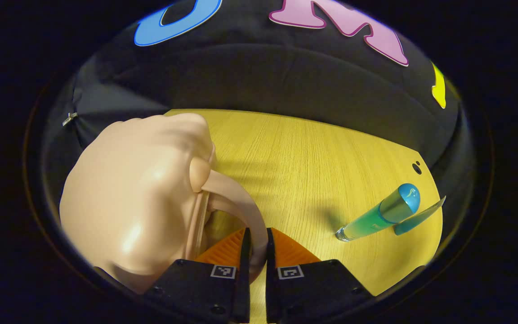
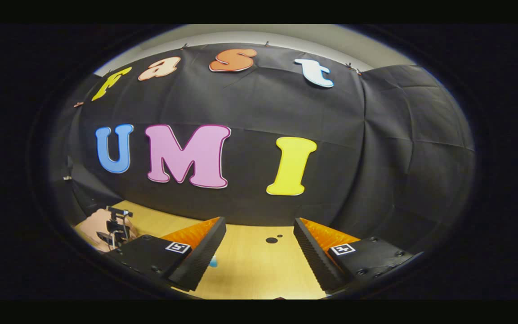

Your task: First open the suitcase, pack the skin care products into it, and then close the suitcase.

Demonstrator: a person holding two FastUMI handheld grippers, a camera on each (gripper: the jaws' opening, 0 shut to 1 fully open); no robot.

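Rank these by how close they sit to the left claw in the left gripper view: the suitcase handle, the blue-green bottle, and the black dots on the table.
1. Suitcase handle: pinched between the left claw fingers, on the peach suitcase.
2. Blue-green bottle: lying to the right, on the table.
3. Black dots: beyond the bottle, by the table's far right edge.

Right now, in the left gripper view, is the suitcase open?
No: the suitcase sits closed, with the left tool clamped on its handle.
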